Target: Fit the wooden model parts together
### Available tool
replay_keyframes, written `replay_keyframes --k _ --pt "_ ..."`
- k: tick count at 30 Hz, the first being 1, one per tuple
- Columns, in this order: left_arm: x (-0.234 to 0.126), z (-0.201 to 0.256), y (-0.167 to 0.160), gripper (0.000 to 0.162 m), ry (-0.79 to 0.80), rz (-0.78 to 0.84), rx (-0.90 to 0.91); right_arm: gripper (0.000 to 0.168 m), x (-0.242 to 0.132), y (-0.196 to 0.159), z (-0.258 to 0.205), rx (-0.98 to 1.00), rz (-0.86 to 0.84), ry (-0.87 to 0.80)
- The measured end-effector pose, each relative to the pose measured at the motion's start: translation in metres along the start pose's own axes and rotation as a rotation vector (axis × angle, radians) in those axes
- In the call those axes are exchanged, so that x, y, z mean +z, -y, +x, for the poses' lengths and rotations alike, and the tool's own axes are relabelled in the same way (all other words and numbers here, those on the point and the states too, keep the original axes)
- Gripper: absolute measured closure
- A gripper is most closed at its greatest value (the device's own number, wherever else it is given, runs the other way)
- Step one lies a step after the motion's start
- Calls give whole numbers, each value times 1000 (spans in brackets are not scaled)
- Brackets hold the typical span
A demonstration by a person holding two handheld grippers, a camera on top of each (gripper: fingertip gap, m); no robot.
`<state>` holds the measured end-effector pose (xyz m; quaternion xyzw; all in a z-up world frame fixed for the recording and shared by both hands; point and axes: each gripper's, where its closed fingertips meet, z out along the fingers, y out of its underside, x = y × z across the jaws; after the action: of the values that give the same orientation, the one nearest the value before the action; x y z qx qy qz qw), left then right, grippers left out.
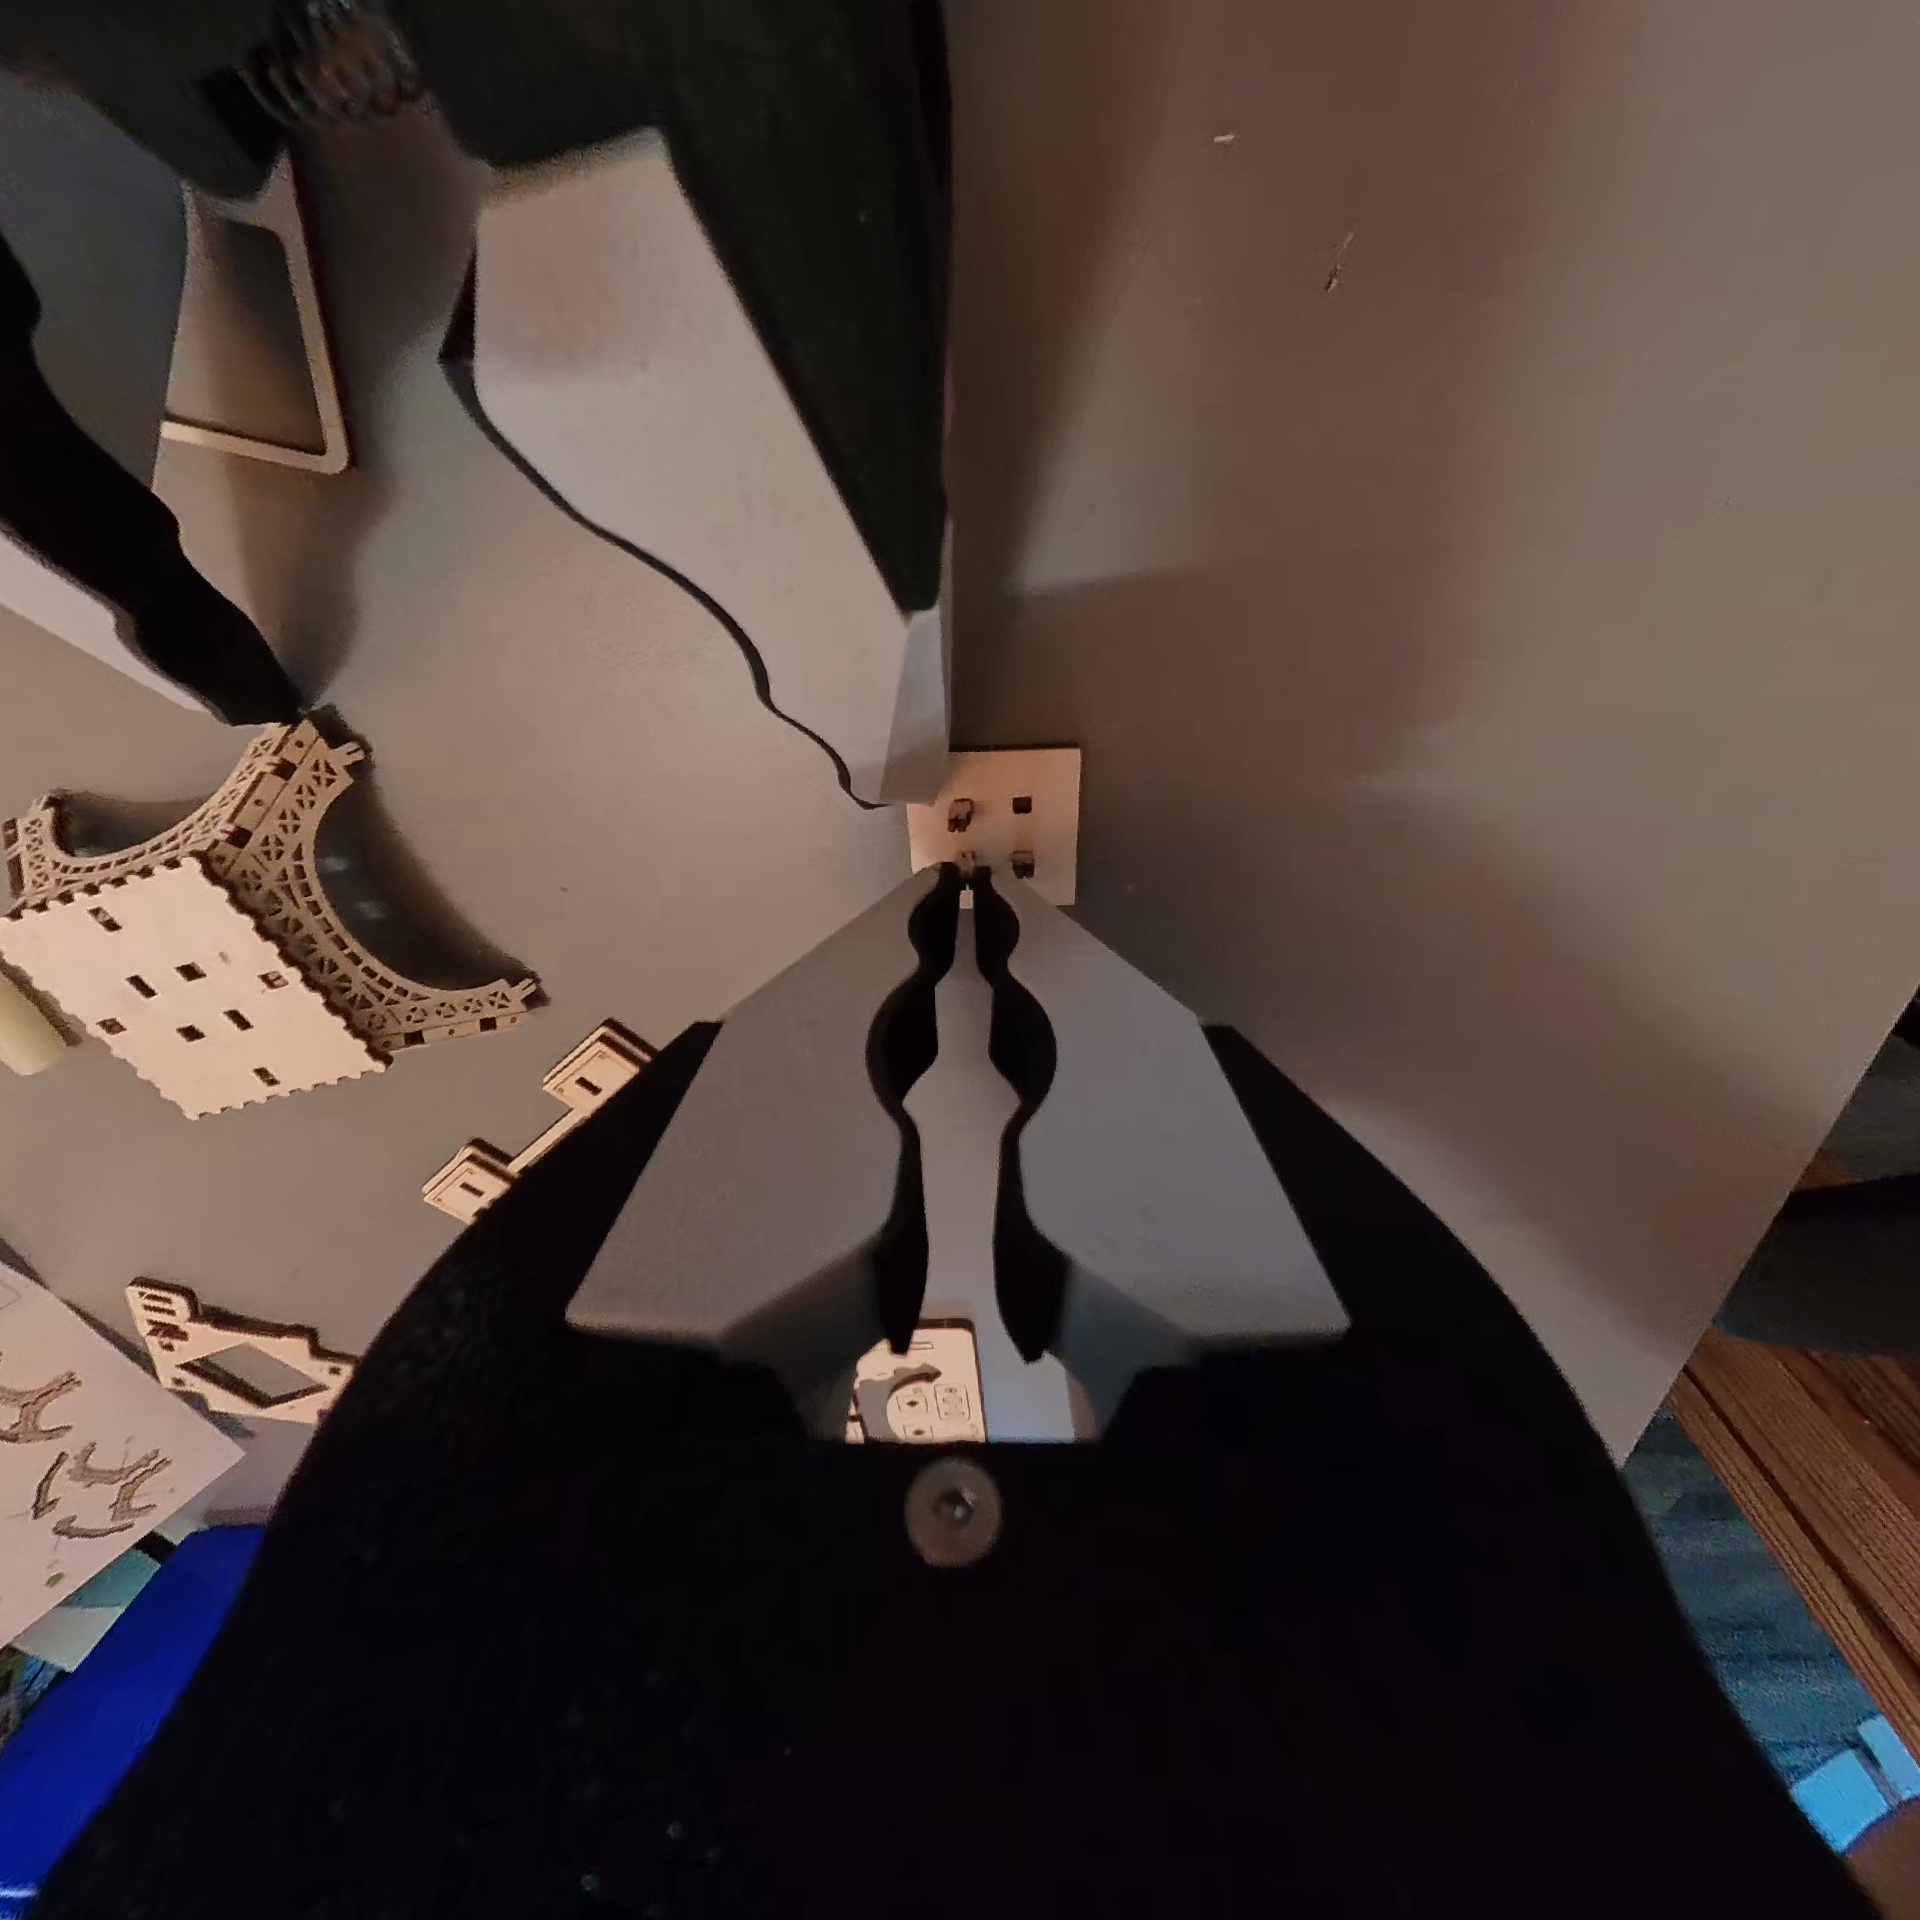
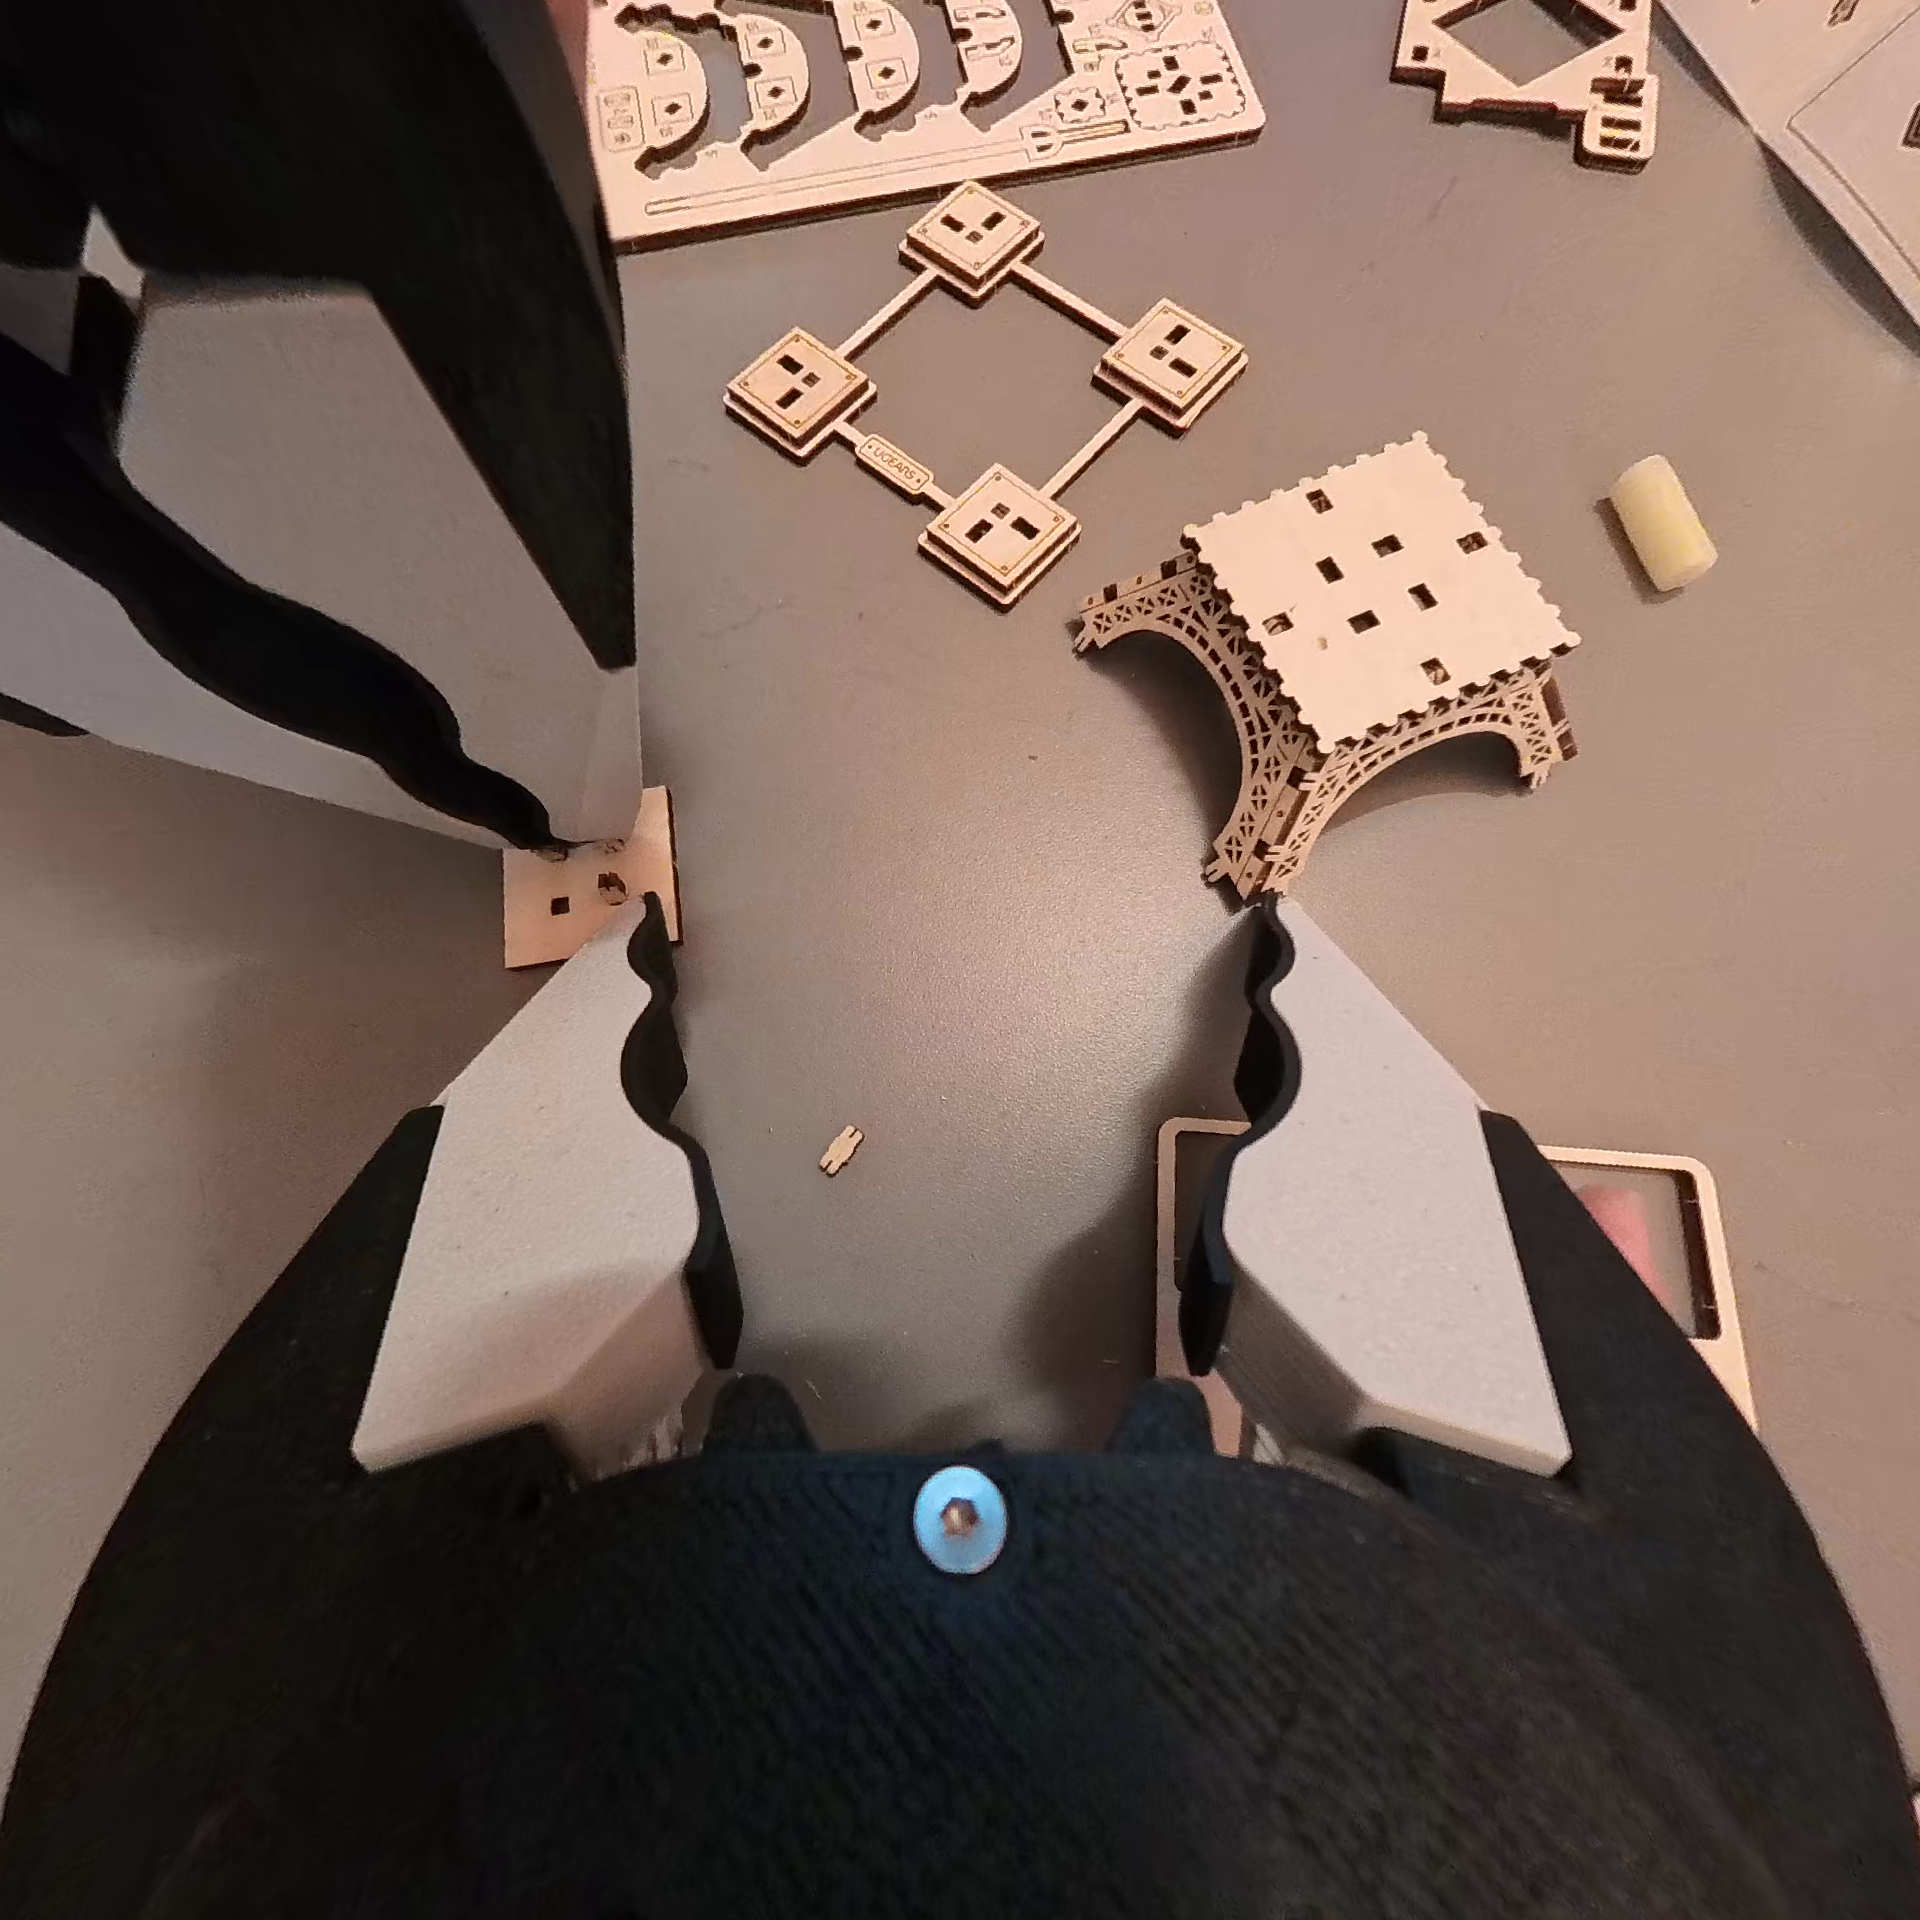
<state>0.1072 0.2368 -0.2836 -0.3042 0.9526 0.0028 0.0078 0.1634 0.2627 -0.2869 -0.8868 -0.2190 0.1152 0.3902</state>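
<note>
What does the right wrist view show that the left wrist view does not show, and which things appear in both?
Only the right wrist view shows the tiny loose connector and the whole four-pad base frame. Only the left wrist view shows the left gripper nearly shut over a peg on the small square plate. Both show that plate, the arched tower section and the open right gripper.

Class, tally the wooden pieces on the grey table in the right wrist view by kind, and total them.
Arched tower base: 1
Four-pad square frame: 1
Small slotted plate: 1
Tiny connector piece: 1
Cut-out sheets and frames: 3
Total: 7
</note>
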Motion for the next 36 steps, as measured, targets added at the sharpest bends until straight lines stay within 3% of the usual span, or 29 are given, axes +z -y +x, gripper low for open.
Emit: replay_keyframes --k 1,11,14,17,23,31,33,36 --pt "0 0 0 162 2 -9 0 60 0 0 0 0 0 0" --pt "1 0 6 162 -5 -9 -41 60 0 0 0 0 0 -1" --pt "0 3 4 162 41 -59 22 60 0 0 0 1 1 -3" --pt "-5 -1 2 162 76 -7 -43 61 0 0 0 2 1 -4" --pt "-14 -5 2 162 117 296 -177 61 0 0 0 2 1 -4" --pt "-36 1 10 162 135 969 -208 61 0 0 0 2 1 -4" --pt "-38 1 8 162 124 1042 -214 61 0 0 1 2 1 -4" --pt "-29 -4 3 162 134 1016 -217 61 0 0 0 2 1 -4"
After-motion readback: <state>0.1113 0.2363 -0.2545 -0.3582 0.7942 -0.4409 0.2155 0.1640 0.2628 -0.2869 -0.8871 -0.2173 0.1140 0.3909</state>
